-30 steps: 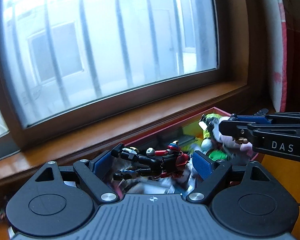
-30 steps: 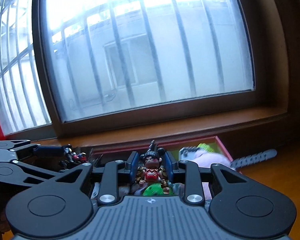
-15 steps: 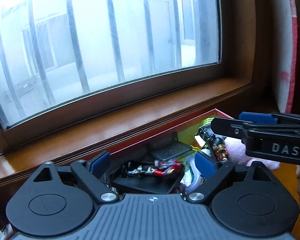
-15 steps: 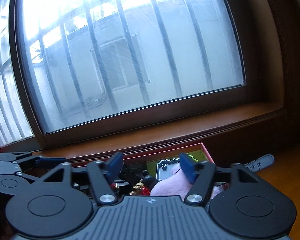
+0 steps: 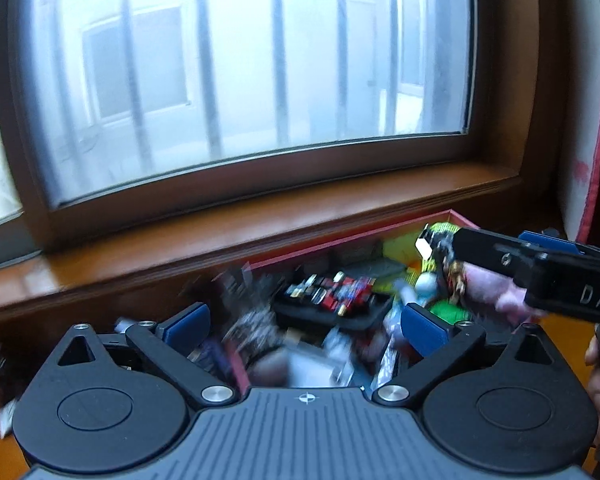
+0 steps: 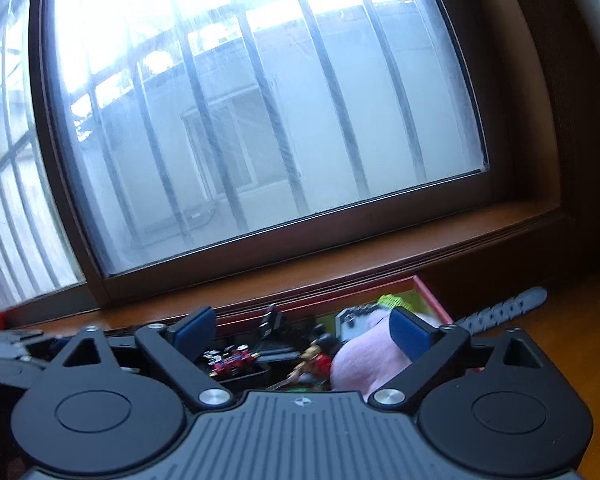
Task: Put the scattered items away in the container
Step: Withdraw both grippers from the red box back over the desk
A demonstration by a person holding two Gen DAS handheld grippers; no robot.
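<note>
Below a wide wooden-framed window (image 6: pixel 260 120) with bars outside, a red-walled container (image 5: pixel 340 242) is sitting against the sill on an orange-brown table (image 6: pixel 560 332), and both tools are hovering over it. The left tool (image 5: pixel 304 322) is standing wide open with nothing between its blue pads (image 5: pixel 422 326). Beneath it, a red and black toy figure (image 5: pixel 332 290) is lying on a dark tray inside the container, among green, yellow and white pieces that are too blurred to name. The right tool (image 6: pixel 302 330) is also gaping wide and holding nothing; under it a soft pink toy (image 6: pixel 364 360) is resting in the container, its top just touching or passing behind the right-hand pad, with a small red and gold figure (image 6: pixel 318 360) lying beside it. In the left wrist view, the right tool is reaching in from the right edge, and the white letters "DAS" are showing on its black side, cut off by the picture's edge. A grey toothed strip (image 6: pixel 504 308) is lying on the table just outside the container's right wall.
</note>
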